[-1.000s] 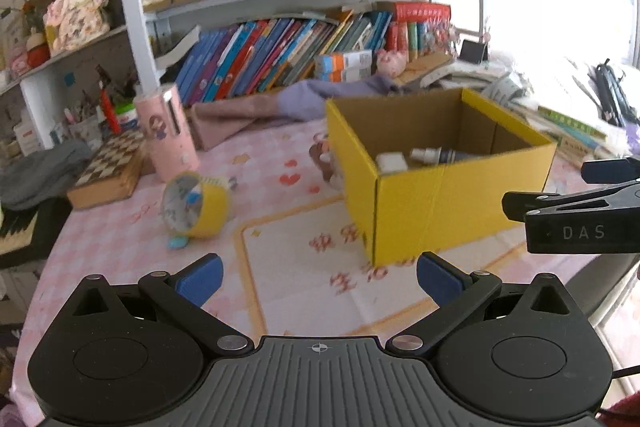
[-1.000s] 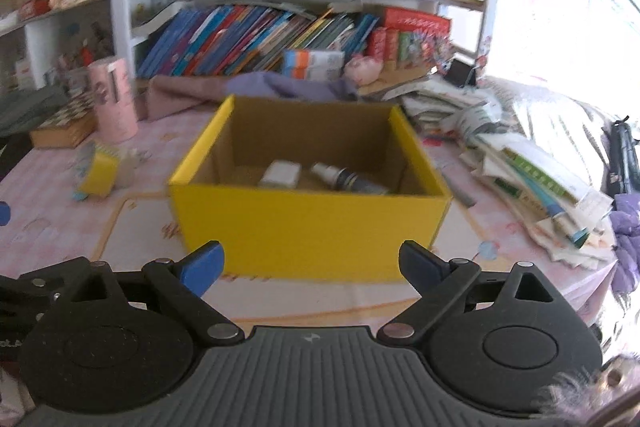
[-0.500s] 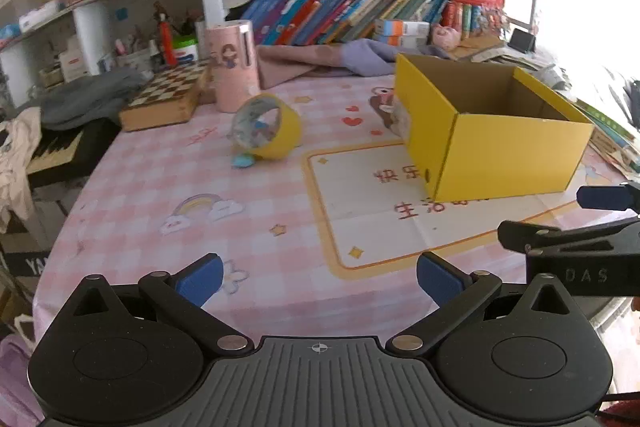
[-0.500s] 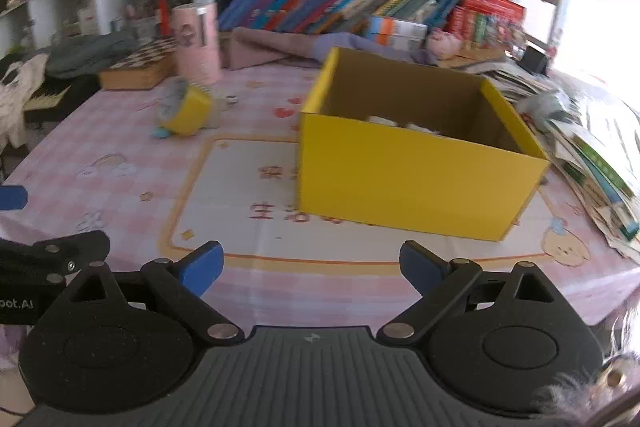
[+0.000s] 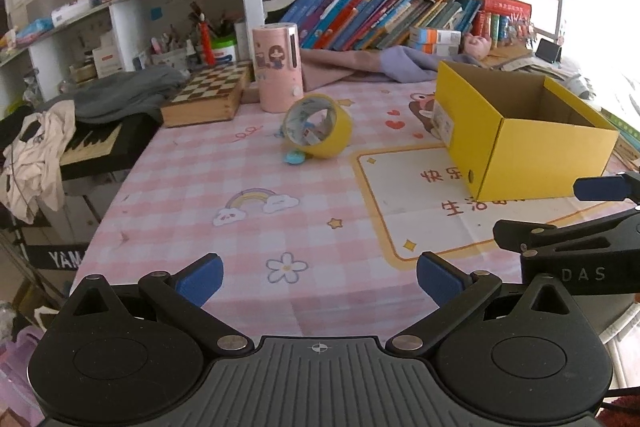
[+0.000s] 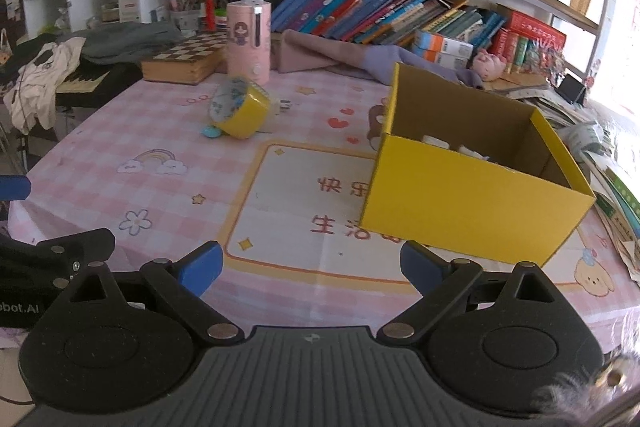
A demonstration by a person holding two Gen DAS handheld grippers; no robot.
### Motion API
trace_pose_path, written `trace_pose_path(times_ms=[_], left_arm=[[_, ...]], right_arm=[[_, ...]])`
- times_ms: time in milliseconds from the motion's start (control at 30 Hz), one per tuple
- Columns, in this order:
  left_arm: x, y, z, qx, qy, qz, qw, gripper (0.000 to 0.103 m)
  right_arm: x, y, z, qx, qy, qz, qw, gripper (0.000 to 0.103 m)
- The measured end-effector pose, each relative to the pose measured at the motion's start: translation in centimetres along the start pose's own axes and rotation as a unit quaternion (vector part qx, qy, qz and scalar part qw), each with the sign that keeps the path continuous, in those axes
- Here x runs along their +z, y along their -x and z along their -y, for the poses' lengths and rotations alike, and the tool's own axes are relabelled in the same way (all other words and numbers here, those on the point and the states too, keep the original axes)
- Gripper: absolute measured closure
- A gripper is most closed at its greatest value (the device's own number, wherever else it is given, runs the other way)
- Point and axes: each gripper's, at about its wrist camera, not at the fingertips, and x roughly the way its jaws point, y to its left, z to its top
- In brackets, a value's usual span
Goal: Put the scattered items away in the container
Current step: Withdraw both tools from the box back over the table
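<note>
A yellow cardboard box [image 5: 520, 135] [image 6: 472, 203] stands open on the pink checked tablecloth, with a few pale items low inside it in the right wrist view. A yellow alarm clock [image 5: 318, 125] [image 6: 240, 109] lies tipped over at mid-table, left of the box, beside a small blue piece [image 5: 294, 157]. My left gripper [image 5: 320, 281] hovers open over the near table edge with nothing between its fingers. My right gripper [image 6: 312, 267] is open too, empty, in front of the box; its side shows at the right of the left wrist view.
A pink cylindrical holder [image 5: 276, 67], a chessboard box [image 5: 208, 95] and folded cloths [image 5: 360, 65] line the back of the table under bookshelves. A keyboard with clothes [image 5: 60, 147] lies off the left edge. Stacked papers [image 6: 600, 163] sit right of the box.
Both grippers have pulled back toward the near table edge and away from the box, which now looks smaller and farther. Both stay open and empty.
</note>
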Motion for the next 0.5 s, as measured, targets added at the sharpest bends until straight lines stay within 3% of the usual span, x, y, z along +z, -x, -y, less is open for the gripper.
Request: trace_pose_path(times_ms=[500], left_arm=[[1.1, -1.4, -2.6, 0.023, 0.027, 0.013, 0.9993, 0.000]], right_arm=[[2.0, -2.5, -2.2, 0.020, 0.032, 0.004, 0.999, 0.007]])
